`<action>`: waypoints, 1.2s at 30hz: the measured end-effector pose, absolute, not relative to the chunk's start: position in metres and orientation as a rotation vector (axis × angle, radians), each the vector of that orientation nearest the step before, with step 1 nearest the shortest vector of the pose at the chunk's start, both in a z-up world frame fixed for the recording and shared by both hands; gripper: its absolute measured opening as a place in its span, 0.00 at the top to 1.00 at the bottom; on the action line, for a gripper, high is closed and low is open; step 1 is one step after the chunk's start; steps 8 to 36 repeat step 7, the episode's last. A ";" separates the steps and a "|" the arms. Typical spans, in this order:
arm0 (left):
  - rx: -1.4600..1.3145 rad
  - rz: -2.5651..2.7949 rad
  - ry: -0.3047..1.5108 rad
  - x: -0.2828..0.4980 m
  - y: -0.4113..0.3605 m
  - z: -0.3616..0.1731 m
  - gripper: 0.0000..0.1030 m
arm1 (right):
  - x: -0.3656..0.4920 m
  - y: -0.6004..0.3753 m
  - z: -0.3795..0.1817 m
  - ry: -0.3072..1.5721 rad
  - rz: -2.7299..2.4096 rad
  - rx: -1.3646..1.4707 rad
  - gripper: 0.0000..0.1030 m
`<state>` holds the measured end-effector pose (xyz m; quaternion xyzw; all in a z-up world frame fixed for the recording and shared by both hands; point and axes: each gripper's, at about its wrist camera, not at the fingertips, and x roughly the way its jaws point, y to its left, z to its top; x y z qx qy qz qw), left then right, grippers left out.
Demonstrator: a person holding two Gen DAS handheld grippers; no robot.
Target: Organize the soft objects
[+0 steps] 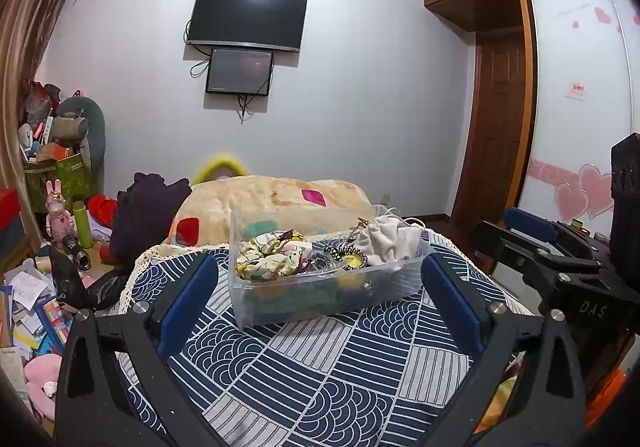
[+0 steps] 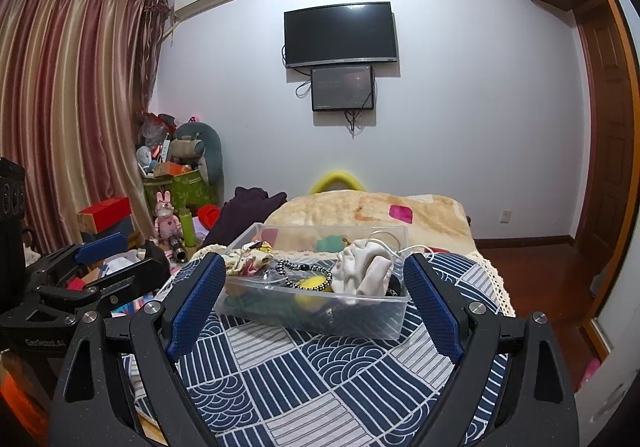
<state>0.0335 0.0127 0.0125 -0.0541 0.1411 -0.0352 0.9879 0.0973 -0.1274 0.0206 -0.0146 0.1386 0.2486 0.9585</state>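
A clear plastic bin (image 1: 384,293) (image 2: 360,317) stands on the blue-and-white patterned cloth (image 1: 320,375) (image 2: 320,375). It holds a floral scrunchie (image 1: 272,255) (image 2: 246,257), a white cloth pouch (image 1: 390,239) (image 2: 366,269), a black-and-white beaded band (image 2: 306,271) and a yellow item (image 1: 354,261) (image 2: 312,283). My left gripper (image 1: 320,307) is open and empty, with the bin ahead between its fingers. My right gripper (image 2: 316,303) is open and empty, also facing the bin. The right gripper shows at the right edge of the left wrist view (image 1: 532,243).
A beige blanket (image 1: 276,199) (image 2: 400,211) lies behind the bin. A dark purple garment (image 1: 144,215) (image 2: 244,207) sits at its left. Cluttered boxes, toys and papers (image 1: 40,287) (image 2: 168,207) fill the left side. A wooden floor (image 2: 540,267) and wardrobe (image 1: 580,107) are on the right.
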 end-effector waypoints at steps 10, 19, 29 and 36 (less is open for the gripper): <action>-0.099 -0.082 0.284 0.032 0.010 0.013 0.00 | 0.100 -0.128 0.020 0.293 0.505 -0.018 0.13; -0.099 -0.082 0.284 0.032 0.010 0.013 0.00 | 0.100 -0.128 0.020 0.293 0.505 -0.018 0.13; -0.099 -0.082 0.284 0.032 0.010 0.013 0.00 | 0.100 -0.128 0.020 0.293 0.505 -0.018 0.13; -0.099 -0.082 0.284 0.032 0.010 0.013 0.00 | 0.100 -0.128 0.020 0.293 0.505 -0.018 0.13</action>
